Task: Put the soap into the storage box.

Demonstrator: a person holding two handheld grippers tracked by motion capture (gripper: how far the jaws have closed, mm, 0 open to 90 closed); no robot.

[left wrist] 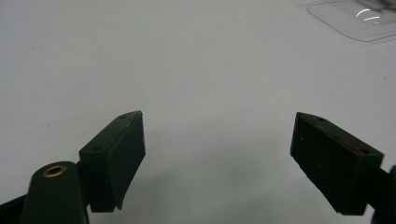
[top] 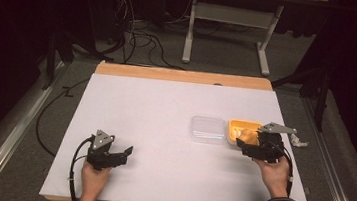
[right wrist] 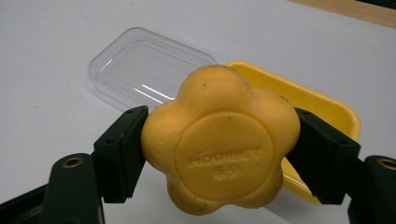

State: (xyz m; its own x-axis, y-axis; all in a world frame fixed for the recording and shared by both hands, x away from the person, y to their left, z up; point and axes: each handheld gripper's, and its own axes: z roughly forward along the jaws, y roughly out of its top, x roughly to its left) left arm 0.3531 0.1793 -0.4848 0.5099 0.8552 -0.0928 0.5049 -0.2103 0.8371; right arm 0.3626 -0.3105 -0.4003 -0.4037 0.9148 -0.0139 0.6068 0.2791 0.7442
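My right gripper (right wrist: 219, 144) is shut on a yellow flower-shaped soap bar (right wrist: 220, 140) with raised lettering on its face; both pads press its sides. From above, the right gripper (top: 250, 138) holds the soap (top: 248, 135) over the near edge of a yellow tray (top: 242, 125). The same yellow tray (right wrist: 322, 105) lies just behind the soap. A clear plastic lid (top: 207, 129) lies flat to the tray's left, and the lid (right wrist: 144, 70) is also behind the soap. My left gripper (top: 123, 154) rests low at the front left, open, nothing between its fingers (left wrist: 116, 149).
A white sheet (top: 162, 144) covers the table, with a wooden strip (top: 184, 76) along the far edge. A small grey part (top: 299, 141) lies at the right edge. Cables and a table frame (top: 229, 30) stand on the floor beyond.
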